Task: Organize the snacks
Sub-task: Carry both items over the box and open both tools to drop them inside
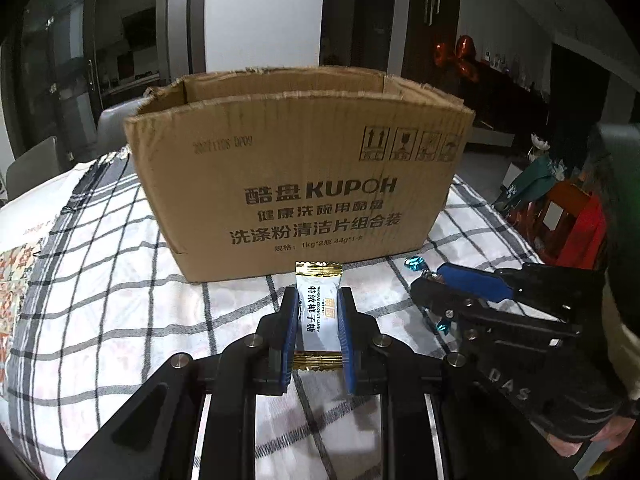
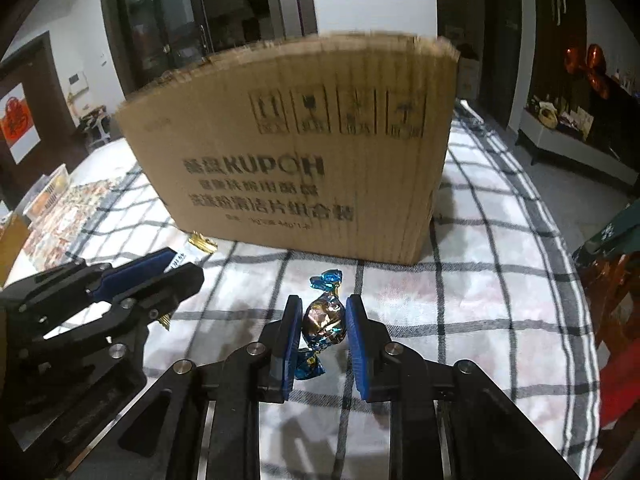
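My left gripper (image 1: 318,300) is shut on a white coconut candy (image 1: 317,312) with gold ends, held lengthwise between the blue pads just in front of the open cardboard box (image 1: 296,168). My right gripper (image 2: 322,312) is shut on a blue and brown foil-wrapped candy (image 2: 323,320), also in front of the box (image 2: 304,152). In the left wrist view the right gripper (image 1: 424,276) is at the right with the blue foil ends showing. In the right wrist view the left gripper (image 2: 176,264) is at the left with the gold wrapper end (image 2: 202,242) sticking out.
The box stands on a table with a grey-checked white cloth (image 1: 100,280). A patterned mat (image 2: 64,216) lies at the table's left. Chairs (image 1: 116,120) stand behind the table, and red and green bags (image 1: 560,216) are off its right edge.
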Demonstrator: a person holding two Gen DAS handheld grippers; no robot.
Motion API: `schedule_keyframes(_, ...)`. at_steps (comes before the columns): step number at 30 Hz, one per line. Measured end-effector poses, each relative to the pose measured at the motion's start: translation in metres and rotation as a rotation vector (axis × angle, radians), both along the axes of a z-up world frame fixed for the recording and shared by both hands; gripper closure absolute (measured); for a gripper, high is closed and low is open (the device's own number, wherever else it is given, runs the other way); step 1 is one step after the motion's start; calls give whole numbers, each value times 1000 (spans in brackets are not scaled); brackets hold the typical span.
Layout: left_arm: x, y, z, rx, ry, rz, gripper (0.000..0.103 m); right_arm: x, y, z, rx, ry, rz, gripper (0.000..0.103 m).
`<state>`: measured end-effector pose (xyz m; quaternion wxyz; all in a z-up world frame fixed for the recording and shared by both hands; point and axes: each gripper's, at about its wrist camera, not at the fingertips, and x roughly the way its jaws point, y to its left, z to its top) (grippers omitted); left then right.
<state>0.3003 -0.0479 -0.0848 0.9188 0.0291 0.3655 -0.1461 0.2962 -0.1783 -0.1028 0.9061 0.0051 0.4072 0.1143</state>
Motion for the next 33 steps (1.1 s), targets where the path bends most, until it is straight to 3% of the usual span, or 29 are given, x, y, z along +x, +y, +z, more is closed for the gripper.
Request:
schedule_keyframes(17,-29,18,80,-26,-174,27,83,-30,-6,84,88,-203,-17,79)
schedule_keyframes(25,-18,23,112,-19,-248,23,83,-20,-3,116,90,-285,-8,79)
schedule_keyframes(33,8,25,125,-18,-276,24,83,2,-1,136,68,-325,-3,79)
